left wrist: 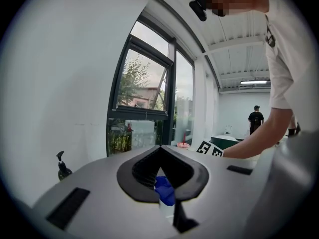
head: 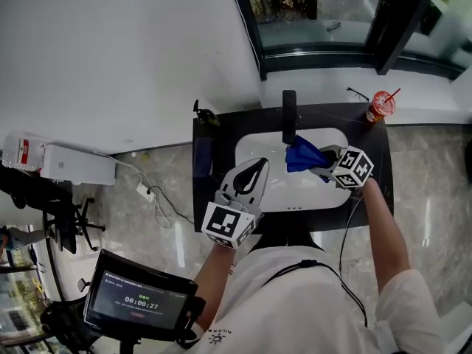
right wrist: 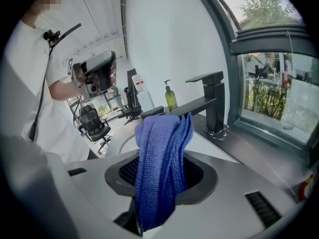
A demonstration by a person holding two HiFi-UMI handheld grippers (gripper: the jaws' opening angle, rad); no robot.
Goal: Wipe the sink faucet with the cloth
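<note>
Cloth (right wrist: 158,173) in grip of right tool (head: 322,162) by black faucet (head: 289,116); left tool (left wrist: 159,148) closed, empty; monitor (head: 140,301) timer 00:00:27.

The cloth (right wrist: 159,168) is a deep blue terry rag, bunched into a thick fold and clamped between the jaws of the right gripper (head: 321,164). Its loose end hangs down in front of them. It sits above the far right part of the sink (head: 295,192), a white rounded-corner basin set in a black counter. The cloth's upper edge meets the faucet (right wrist: 213,101) near the outlet end of the spout. The faucet is matte black and square-edged: an upright post at the basin's back rim, a flat lever on top, and a long straight spout reaching out over the basin.
</note>
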